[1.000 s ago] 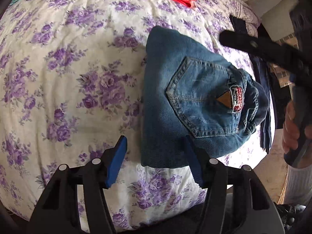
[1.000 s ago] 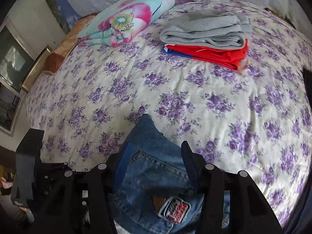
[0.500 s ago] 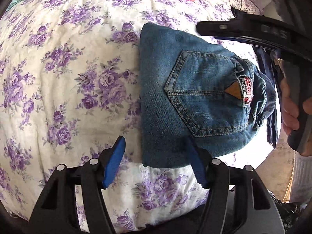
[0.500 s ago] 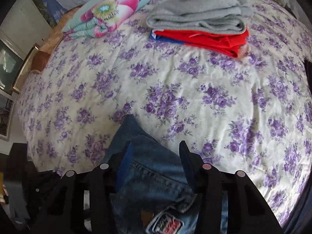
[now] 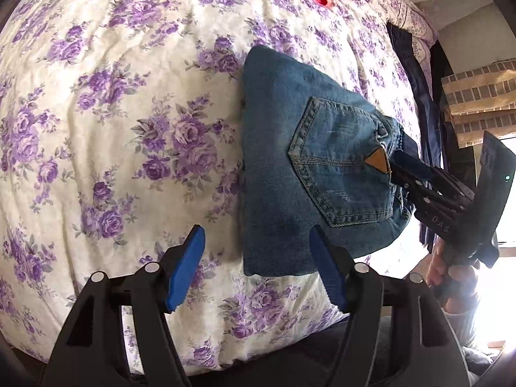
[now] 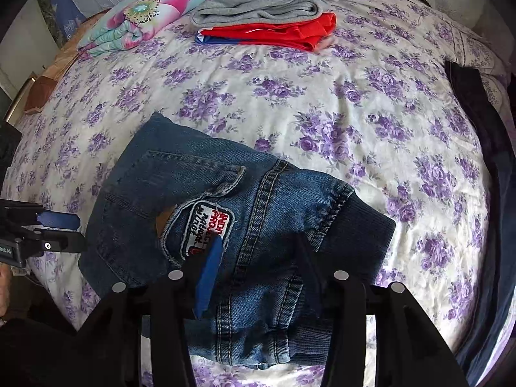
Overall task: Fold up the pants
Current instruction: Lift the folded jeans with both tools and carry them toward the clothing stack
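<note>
The folded blue jeans (image 5: 316, 174) lie on the floral bedspread (image 5: 129, 129) near the bed's front edge, back pocket and patch facing up. They also show in the right wrist view (image 6: 206, 200). My left gripper (image 5: 258, 258) is open and empty, hovering at the jeans' near left corner, its right finger over the denim. My right gripper (image 6: 258, 258) is open, its jaws straddling the ribbed waistband end of the jeans. It shows in the left wrist view (image 5: 400, 167) at the jeans' right edge.
A stack of folded grey and red clothes (image 6: 267, 22) lies at the far side of the bed, next to a floral pillow (image 6: 151, 13). Dark garments (image 6: 483, 174) hang over the bed's right edge. A brick-pattern curtain (image 5: 477, 109) hangs at the right.
My right gripper has dropped from above the jeans down and back to their waistband end. The left gripper has barely moved. The jeans lie as before.
</note>
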A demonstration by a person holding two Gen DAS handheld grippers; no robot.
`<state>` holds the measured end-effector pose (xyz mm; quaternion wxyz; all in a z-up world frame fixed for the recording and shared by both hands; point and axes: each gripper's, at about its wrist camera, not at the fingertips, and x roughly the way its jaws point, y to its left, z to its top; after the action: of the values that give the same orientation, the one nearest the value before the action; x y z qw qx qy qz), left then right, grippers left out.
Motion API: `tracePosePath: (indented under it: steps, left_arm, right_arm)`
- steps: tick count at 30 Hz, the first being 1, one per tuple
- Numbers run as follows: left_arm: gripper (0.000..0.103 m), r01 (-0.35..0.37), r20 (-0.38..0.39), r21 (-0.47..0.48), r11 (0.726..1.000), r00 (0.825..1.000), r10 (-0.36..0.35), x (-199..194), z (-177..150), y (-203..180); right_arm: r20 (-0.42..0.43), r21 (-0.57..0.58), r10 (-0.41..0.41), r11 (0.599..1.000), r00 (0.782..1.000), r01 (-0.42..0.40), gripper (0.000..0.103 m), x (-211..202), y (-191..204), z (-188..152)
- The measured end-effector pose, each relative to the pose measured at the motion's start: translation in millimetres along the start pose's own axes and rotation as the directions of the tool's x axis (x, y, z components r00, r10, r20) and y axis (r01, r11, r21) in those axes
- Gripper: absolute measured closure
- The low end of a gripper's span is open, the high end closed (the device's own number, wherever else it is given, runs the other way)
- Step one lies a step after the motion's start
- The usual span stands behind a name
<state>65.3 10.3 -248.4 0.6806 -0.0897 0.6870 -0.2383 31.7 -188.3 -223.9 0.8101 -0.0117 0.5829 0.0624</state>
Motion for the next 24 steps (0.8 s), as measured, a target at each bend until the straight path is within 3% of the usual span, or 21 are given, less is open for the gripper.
tracePosePath:
  steps: [4,6,8,9,13,17,19,22,24]
  left_arm:
    - [0.034,0.016,-0.057,-0.023,1.0,0.998,-0.017,26.4,11.7,-0.1]
    - [0.034,0.05,-0.071,-0.044,0.998,0.996,-0.053,31.4,16.6,5.3]
    - [0.054,0.128,-0.086,-0.06,0.99,0.987,-0.133,31.1,18.6,6.2]
    - [0.057,0.144,-0.088,-0.051,0.988,0.985,-0.148,27.6,18.2,4.6]
    - [0.05,0.064,-0.096,0.007,0.998,0.993,-0.063,25.1,18.5,-5.9]
    - [0.05,0.118,-0.126,-0.046,0.992,0.984,-0.123,34.5,26.1,0.9]
    - [0.056,0.147,-0.131,-0.047,0.988,0.98,-0.152,34.1,26.0,2.7]
    - [0.058,0.131,-0.105,-0.004,0.991,0.986,-0.131,27.9,20.6,-2.2]
    - [0.058,0.126,-0.096,-0.002,0.992,0.987,-0.126,28.0,18.5,-4.1]
  right_arm:
    - [0.026,0.089,0.088,0.992,0.996,-0.09,0.053,-27.5,-15.0,-10.3]
    - [0.05,0.144,0.087,0.985,0.995,-0.093,0.051,-45.3,-27.6,-21.7]
    - [0.078,0.213,0.107,0.969,0.991,-0.122,0.044,-61.8,-45.4,-37.5]
    - [0.09,0.258,0.115,0.957,0.989,-0.135,0.041,-68.0,-55.8,-46.6]
    - [0.09,0.412,0.15,0.894,0.985,-0.174,0.041,-77.9,-88.7,-80.3]
    - [0.104,0.481,0.176,0.853,0.979,-0.204,0.041,-75.3,-104.1,-101.1]
    - [0.137,0.52,0.246,0.807,0.959,-0.281,0.04,-67.8,-110.3,-105.6]
    - [0.202,0.568,0.353,0.718,0.914,-0.402,0.037,-51.2,-116.6,-104.1]
    - [0.215,0.584,0.368,0.694,0.904,-0.421,0.033,-37.5,-117.8,-97.7]
